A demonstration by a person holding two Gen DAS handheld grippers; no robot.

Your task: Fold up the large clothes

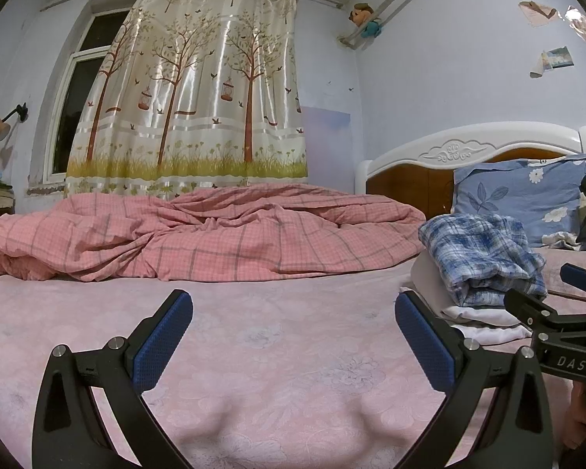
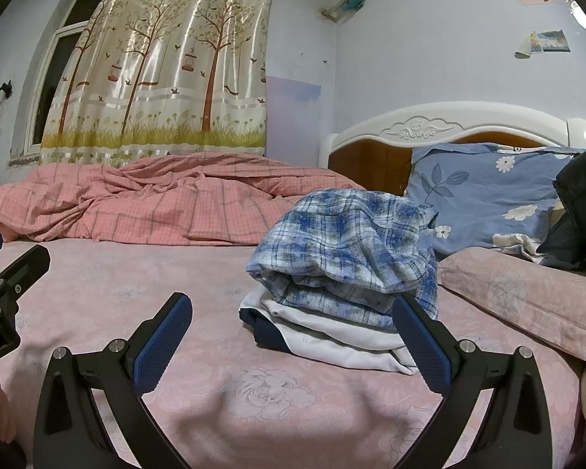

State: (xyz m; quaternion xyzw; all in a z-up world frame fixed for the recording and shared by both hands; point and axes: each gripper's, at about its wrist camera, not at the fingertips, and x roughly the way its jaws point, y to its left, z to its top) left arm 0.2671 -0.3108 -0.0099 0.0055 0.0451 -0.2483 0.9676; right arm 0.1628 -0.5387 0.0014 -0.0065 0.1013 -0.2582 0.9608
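While both grippers, left (image 1: 293,336) and right (image 2: 293,336), hover with fingers spread empty, the soft, limp plaid shirt (image 2: 351,246) near the bed's (image 2: 97,285) headboard end likely wants pinching at its hem.

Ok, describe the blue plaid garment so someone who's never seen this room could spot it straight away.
Start at the white headboard and the blue flowered pillow leaning against it. Just in front of that pillow, on the pink sheet, sits a small stack of folded clothes. The blue plaid garment is its rumpled top layer, over plain white and navy pieces.
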